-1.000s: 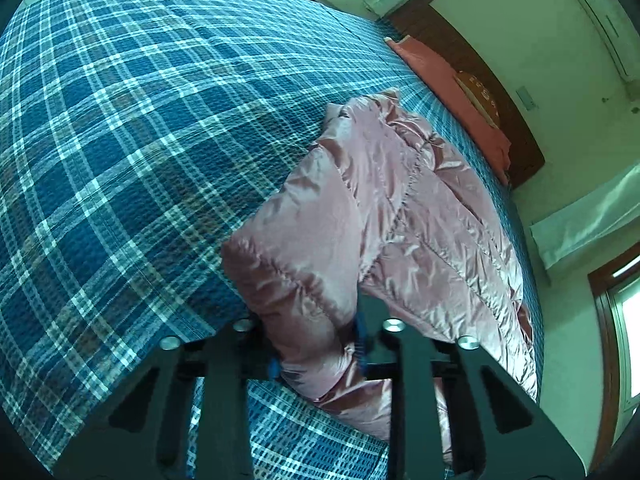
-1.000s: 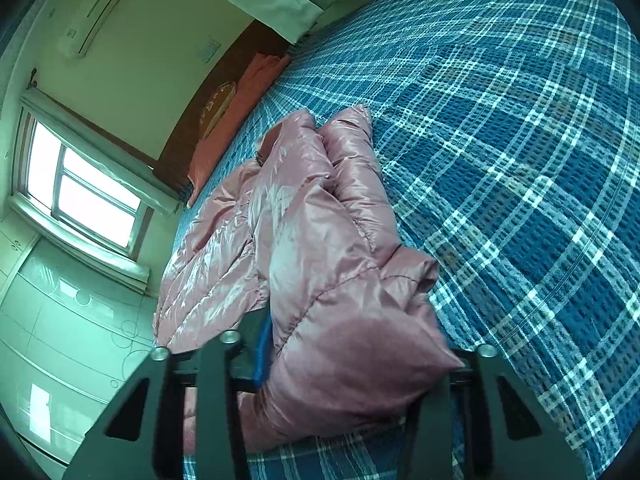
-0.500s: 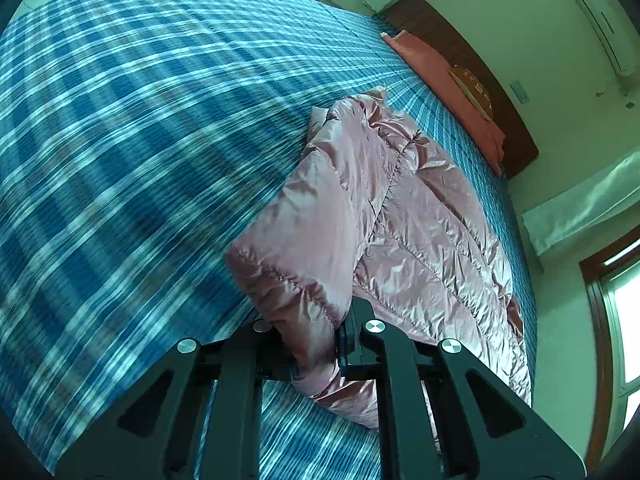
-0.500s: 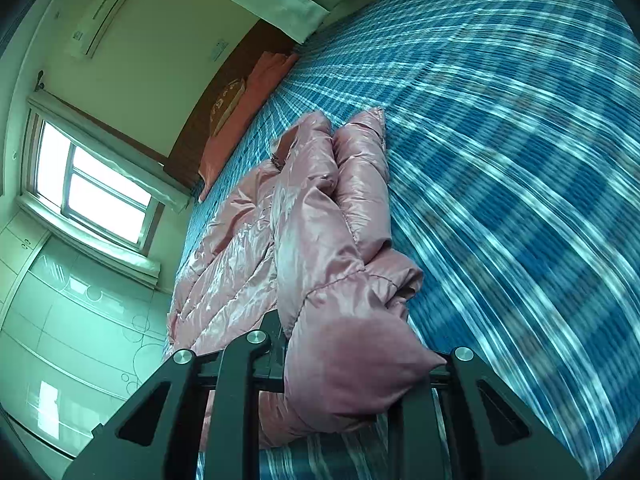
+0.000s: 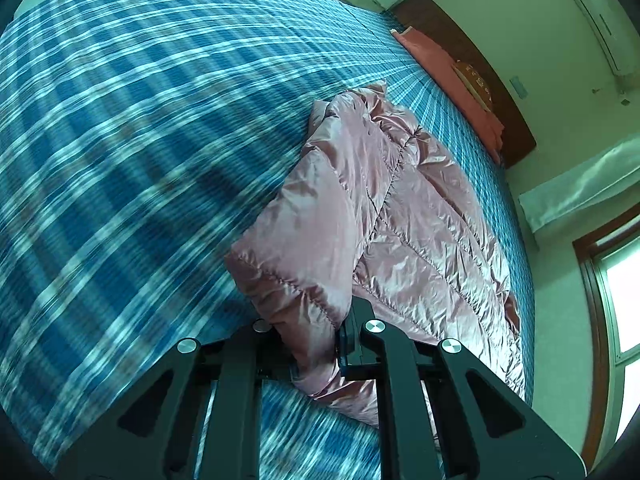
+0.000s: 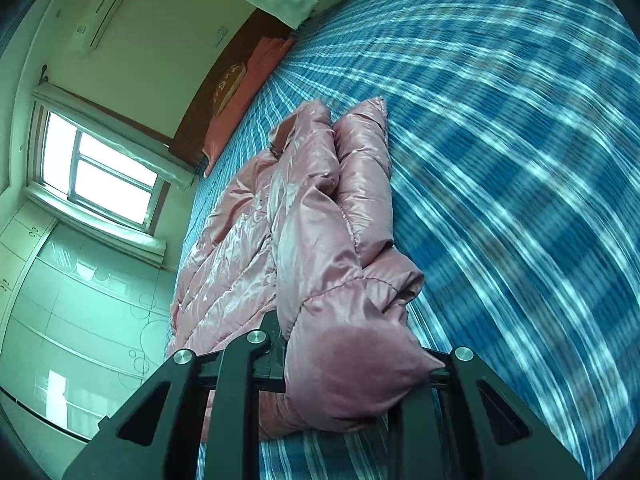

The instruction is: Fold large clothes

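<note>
Blue-and-white plaid cloth covers the bed [image 5: 120,128], which fills most of both views and is streaked with motion blur away from the garment. On it lies a shiny pink quilted jacket [image 5: 400,216], stretched along the bed toward the headboard, its padded panels creased and catching the light. In the right wrist view the jacket [image 6: 320,208] shows one sleeve laid lengthwise on top of the body, with the cuff end bunched nearest the camera.

Beyond the jacket a salmon pillow [image 5: 448,68] rests against the dark wooden headboard [image 5: 500,100]. An air conditioner [image 5: 600,28] is mounted high on the wall, and a bright window [image 6: 100,172] sits beside pale cabinet doors [image 6: 60,300].

The left tongs [image 5: 316,332] are clamped on a puffed fold at the jacket's near edge, the pink fabric squeezed between the two black fingers. The right tongs [image 6: 352,356] are likewise closed on the jacket, gripping the thick bunched sleeve end, which bulges over the fingers and hides the right-hand one in part. Both gripped parts are raised slightly off the bedspread, while the rest of the jacket lies flat on the bed.
</note>
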### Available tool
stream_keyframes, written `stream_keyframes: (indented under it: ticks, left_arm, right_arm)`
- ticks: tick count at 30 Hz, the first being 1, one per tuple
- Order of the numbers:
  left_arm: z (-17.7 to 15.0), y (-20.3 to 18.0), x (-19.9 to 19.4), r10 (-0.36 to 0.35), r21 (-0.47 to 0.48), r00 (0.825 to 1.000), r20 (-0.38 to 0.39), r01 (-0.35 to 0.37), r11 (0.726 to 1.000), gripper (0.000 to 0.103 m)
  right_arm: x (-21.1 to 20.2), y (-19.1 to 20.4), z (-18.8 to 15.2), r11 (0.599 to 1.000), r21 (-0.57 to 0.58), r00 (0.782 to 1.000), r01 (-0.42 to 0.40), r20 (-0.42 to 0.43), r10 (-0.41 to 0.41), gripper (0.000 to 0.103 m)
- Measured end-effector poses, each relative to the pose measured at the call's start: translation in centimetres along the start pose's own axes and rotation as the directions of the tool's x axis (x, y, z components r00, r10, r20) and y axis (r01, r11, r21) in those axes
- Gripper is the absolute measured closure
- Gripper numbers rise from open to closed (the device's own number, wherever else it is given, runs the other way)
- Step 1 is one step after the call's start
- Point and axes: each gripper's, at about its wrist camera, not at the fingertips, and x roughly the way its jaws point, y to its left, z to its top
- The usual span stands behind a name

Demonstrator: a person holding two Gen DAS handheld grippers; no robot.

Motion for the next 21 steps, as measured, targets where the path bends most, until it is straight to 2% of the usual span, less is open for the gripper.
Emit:
stream_keyframes:
  ticks: [5,10,13,18,21]
  left_arm:
    - [-1.1,1.1,-1.7,-0.001,-0.003,1.0,0.004,0.001,1.0,0.091]
    - [-1.5,1.7,-1.6,-0.005,0.006,1.0,0.0,0.005,1.0,0.089]
    - [-1.3,2.2,-1.8,-0.004,-0.016,1.0,0.001,0.004,1.0,0.077]
    - [-1.2,3.7,-3.2,-0.005,-0.056,1.0,0.021,0.006,0.998,0.053]
    - [-1.0,4.6,-3.9,0.005,-0.075,0.999,0.047,-0.001,0.997,0.045]
  right_arm:
    - [-1.6,-0.3,-1.9,1.0,-0.007,1.0,-0.004,-0.012,0.004,0.082]
    - [-1.6,-0.8,-2.1,1.0,0.019,1.0,-0.021,-0.013,0.021,0.081]
    - [-2.1,-1.1,-2.0,0.999,0.028,1.0,-0.026,-0.006,0.026,0.076]
    - [-3.7,-2.4,-1.7,0.998,0.057,1.0,-0.013,0.029,0.011,0.058]
    - [-4.7,-3.2,-1.6,0.998,0.069,0.999,-0.001,0.054,-0.003,0.05]
